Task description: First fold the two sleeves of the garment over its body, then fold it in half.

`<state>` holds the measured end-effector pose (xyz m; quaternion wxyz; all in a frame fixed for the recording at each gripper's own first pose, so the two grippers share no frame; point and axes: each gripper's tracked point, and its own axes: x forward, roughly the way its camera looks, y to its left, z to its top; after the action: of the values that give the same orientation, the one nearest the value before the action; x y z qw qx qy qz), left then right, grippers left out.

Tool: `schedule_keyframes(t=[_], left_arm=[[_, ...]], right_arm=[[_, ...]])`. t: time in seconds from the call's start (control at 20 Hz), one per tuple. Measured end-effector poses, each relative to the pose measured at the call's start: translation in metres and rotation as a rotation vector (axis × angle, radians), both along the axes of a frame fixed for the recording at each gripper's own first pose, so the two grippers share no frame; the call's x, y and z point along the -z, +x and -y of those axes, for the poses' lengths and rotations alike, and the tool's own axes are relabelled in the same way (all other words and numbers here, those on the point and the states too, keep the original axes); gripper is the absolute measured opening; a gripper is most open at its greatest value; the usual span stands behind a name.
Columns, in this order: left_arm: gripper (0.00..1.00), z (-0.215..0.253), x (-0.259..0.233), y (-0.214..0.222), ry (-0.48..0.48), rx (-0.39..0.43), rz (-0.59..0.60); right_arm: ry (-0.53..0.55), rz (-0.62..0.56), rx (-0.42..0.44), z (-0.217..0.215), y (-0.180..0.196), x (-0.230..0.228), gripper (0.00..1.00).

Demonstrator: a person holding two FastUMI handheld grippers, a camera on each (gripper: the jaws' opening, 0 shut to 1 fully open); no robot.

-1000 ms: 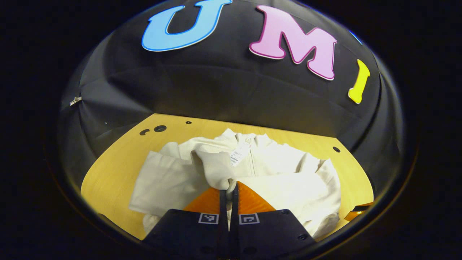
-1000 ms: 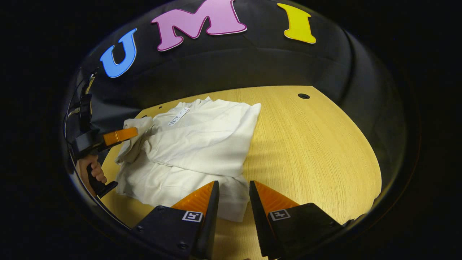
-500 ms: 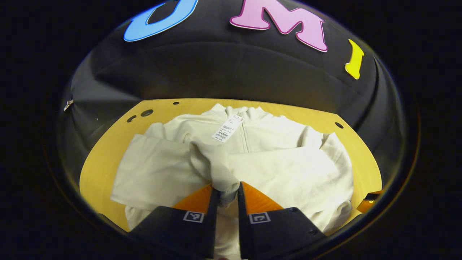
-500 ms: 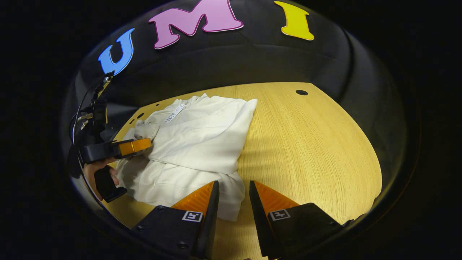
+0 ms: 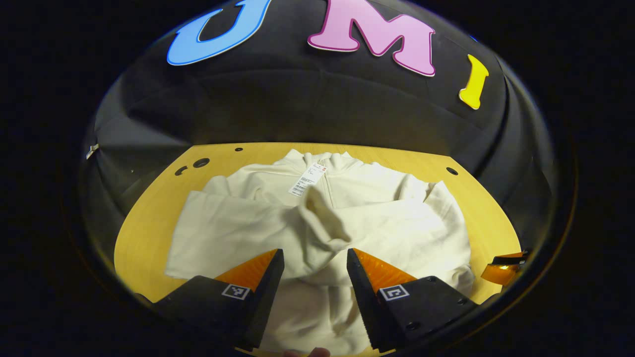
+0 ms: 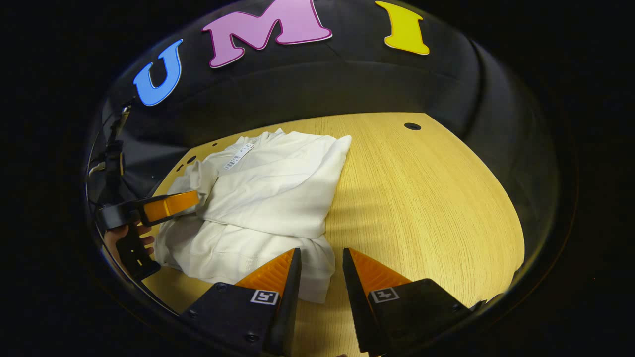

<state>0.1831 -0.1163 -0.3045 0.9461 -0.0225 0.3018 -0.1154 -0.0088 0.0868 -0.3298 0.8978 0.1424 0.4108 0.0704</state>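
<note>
A white zip-up garment (image 5: 377, 223) lies on the wooden table (image 5: 149, 223), collar toward the far wall, with a paper tag (image 5: 307, 181) near the collar. Both sleeves lie across its body. The left sleeve's cuff (image 5: 322, 220) rests bunched at the middle, just beyond my left gripper (image 5: 315, 258), which is open and holds nothing. In the right gripper view the garment (image 6: 268, 198) sits at the left, and my right gripper (image 6: 320, 255) hovers narrowly open over its near hem corner. There the left gripper (image 6: 163, 206) shows over the garment's left side, held by a hand (image 6: 126, 238).
Bare tabletop (image 6: 426, 198) stretches to the right of the garment. Small round holes (image 5: 201, 162) mark the table's far corners. The black booth wall closes the table off at the back and sides. The right gripper's tip (image 5: 503, 267) shows by the garment's right edge.
My left gripper has opened and let go of the sleeve cuff, which now lies on the garment's body. The right gripper has stayed in place.
</note>
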Motion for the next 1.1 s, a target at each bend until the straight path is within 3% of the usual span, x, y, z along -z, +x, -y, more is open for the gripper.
schedule_keyframes(t=[0.2, 0.25, 0.3, 0.35, 0.45, 0.5, 0.55, 0.6, 0.65, 1.1], left_arm=[[0.80, -0.048, -0.002, -0.034, 0.017, -0.035, -0.017], [0.80, -0.060, 0.001, -0.044, 0.020, -0.039, -0.028], [0.79, -0.068, 0.005, -0.052, 0.011, -0.037, -0.040], [0.79, -0.078, 0.012, -0.061, 0.009, -0.042, -0.056], [0.79, -0.102, 0.028, -0.078, 0.025, -0.070, -0.095], [0.80, -0.113, 0.035, -0.084, 0.035, -0.089, -0.112], [0.80, -0.121, 0.040, -0.089, 0.042, -0.104, -0.126], [0.83, -0.128, 0.045, -0.092, 0.048, -0.118, -0.135], [0.80, -0.132, 0.050, -0.096, 0.047, -0.127, -0.151], [0.80, -0.151, 0.081, -0.099, 0.062, -0.159, -0.235]], right_arm=[[-0.006, -0.013, -0.021, -0.006, -0.006, 0.004, 0.52], [-0.008, -0.016, -0.023, -0.007, -0.007, 0.006, 0.41], [-0.010, -0.021, -0.024, -0.008, -0.008, 0.007, 0.41], [-0.009, -0.027, -0.024, -0.010, -0.010, 0.009, 0.52], [-0.016, -0.039, -0.026, -0.011, -0.012, 0.014, 0.52], [-0.024, -0.043, -0.027, -0.011, -0.013, 0.016, 0.41], [-0.029, -0.048, -0.030, -0.011, -0.014, 0.018, 0.41], [-0.034, -0.054, -0.032, -0.011, -0.014, 0.021, 0.52], [-0.036, -0.058, -0.032, -0.012, -0.014, 0.023, 0.52], [-0.057, -0.095, -0.032, -0.022, -0.007, 0.039, 0.53]])
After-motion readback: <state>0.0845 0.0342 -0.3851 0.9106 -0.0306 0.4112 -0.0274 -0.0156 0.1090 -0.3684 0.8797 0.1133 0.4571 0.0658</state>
